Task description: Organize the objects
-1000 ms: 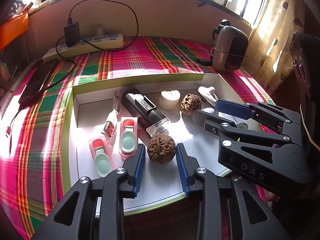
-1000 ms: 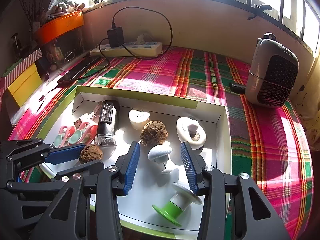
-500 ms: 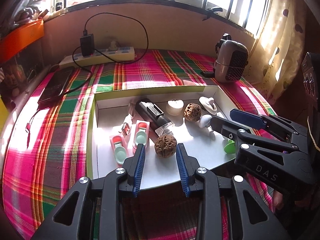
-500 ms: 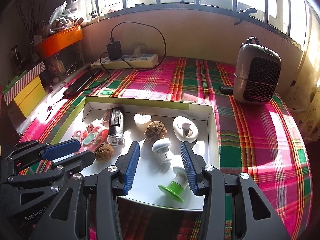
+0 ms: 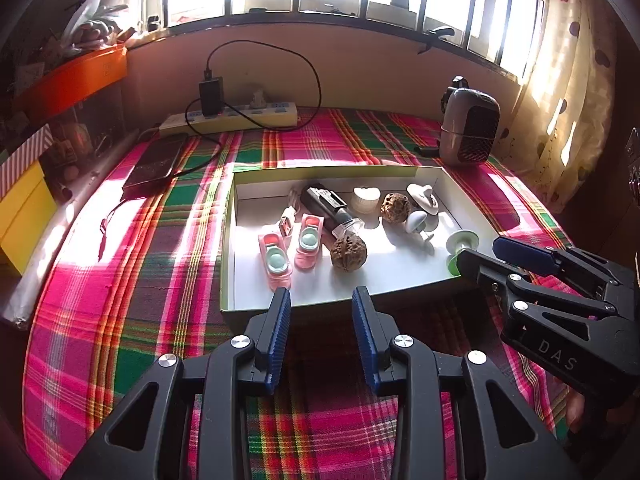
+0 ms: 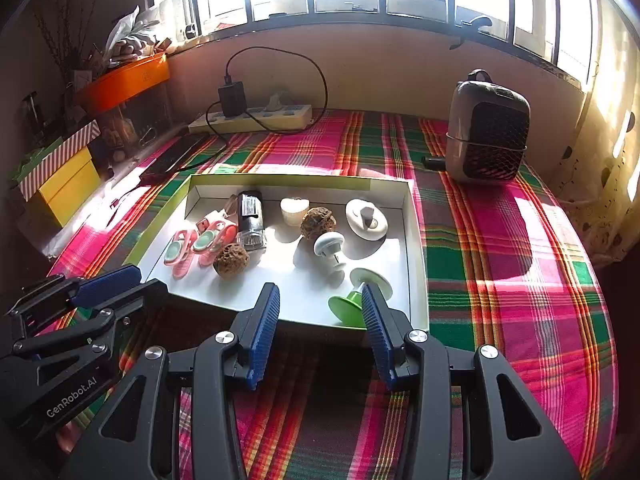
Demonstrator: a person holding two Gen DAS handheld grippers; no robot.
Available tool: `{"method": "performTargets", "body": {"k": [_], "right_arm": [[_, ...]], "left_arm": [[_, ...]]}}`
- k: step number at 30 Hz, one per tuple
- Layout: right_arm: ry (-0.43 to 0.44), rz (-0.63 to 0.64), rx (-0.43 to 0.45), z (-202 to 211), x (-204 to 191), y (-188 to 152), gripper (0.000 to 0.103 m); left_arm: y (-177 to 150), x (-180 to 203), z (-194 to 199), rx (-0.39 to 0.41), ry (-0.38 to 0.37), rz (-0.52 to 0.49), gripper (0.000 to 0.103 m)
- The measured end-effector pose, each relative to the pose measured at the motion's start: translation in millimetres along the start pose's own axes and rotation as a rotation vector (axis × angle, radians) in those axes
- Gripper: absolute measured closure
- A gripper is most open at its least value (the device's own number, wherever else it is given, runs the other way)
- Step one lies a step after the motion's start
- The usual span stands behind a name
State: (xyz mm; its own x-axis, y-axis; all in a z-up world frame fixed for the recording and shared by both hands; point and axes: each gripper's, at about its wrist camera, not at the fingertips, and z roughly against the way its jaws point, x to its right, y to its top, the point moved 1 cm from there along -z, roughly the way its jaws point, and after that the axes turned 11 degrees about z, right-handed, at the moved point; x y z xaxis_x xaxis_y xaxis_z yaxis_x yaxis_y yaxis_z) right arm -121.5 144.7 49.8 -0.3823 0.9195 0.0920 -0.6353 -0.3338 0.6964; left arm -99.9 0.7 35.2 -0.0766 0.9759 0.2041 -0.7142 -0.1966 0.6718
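A shallow white box with a green rim (image 5: 320,169) (image 6: 280,179) lies on the plaid cloth. It holds two walnuts (image 5: 348,254) (image 5: 395,207), two pink clips (image 5: 276,260), a black cylinder device (image 5: 326,206), a USB plug (image 5: 286,225), a white cap (image 5: 366,199), a white oval piece (image 6: 366,218), a white knob (image 6: 329,246) and a green-and-white spool (image 6: 356,294). My left gripper (image 5: 320,292) (image 6: 148,278) hangs open before the box's near edge, with nothing in it. My right gripper (image 6: 319,288) (image 5: 478,252) is open beside it, with nothing between its fingers.
A power strip (image 5: 228,118) with a black charger and cable runs along the back wall. A dark phone (image 5: 154,164) lies left of the box, and a grey heater (image 6: 486,138) stands at the back right. An orange tray and a yellow box (image 6: 68,184) are at the left, a curtain at the right.
Both grippers have drawn back and up from over the box to in front of its near edge. The walnut and the white knob framed by their fingers stay in the box.
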Motion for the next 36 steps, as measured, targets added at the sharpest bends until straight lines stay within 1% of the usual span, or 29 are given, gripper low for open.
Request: {"method": "performTargets", "body": {"k": [4, 8, 10, 15, 18, 20, 22, 29, 31, 32, 33, 36], "right_arm": [[0.001, -0.002, -0.019, 3.7, -2.0, -14.1, 0.059], [-0.012, -0.008, -0.052, 3.0, -2.9, -29.6, 0.059], [-0.025, -0.016, -0.078, 1.1, -2.3, -36.5, 0.059], [-0.038, -0.033, -0.111, -0.1, -0.3, -51.9, 0.059], [-0.047, -0.04, -0.12, 2.0, 0.9, -58.0, 0.059], [-0.052, -0.047, -0.123, 3.7, 1.3, -61.3, 0.059], [-0.057, -0.048, -0.121, 5.4, 0.9, -64.7, 0.058], [-0.079, -0.048, -0.126, 11.4, 0.4, -71.5, 0.058], [-0.09, -0.056, -0.129, 12.2, 1.5, -72.7, 0.053], [-0.1, -0.06, -0.134, 12.4, 2.2, -73.4, 0.045], [-0.105, -0.067, -0.137, 12.3, 3.8, -74.2, 0.042], [-0.104, -0.078, -0.137, 12.5, 5.9, -74.7, 0.041]], "left_arm": [[-13.6, -7.3, 4.9, -0.006, 0.033, 0.01, 0.073], [-27.0, -13.3, 2.5, -0.031, 0.067, 0.008, 0.073], [-33.3, -16.0, 2.4, -0.039, 0.078, 0.01, 0.073], [-42.9, -20.7, 2.4, -0.051, 0.098, 0.016, 0.073], [-46.9, -21.1, 2.1, -0.058, 0.107, 0.018, 0.073], [-50.7, -19.1, 2.4, -0.058, 0.115, 0.001, 0.073], [-54.7, -17.9, 1.8, -0.07, 0.106, -0.002, 0.073], [-58.4, -15.4, 4.6, -0.064, 0.108, 0.003, 0.073], [-58.5, -15.1, 4.4, -0.063, 0.11, 0.007, 0.073], [-58.6, -15.7, 4.2, -0.064, 0.107, 0.013, 0.073], [-58.4, -16.5, 3.9, -0.065, 0.103, 0.021, 0.073], [-58.5, -16.6, 3.6, -0.065, 0.102, 0.03, 0.072]]}}
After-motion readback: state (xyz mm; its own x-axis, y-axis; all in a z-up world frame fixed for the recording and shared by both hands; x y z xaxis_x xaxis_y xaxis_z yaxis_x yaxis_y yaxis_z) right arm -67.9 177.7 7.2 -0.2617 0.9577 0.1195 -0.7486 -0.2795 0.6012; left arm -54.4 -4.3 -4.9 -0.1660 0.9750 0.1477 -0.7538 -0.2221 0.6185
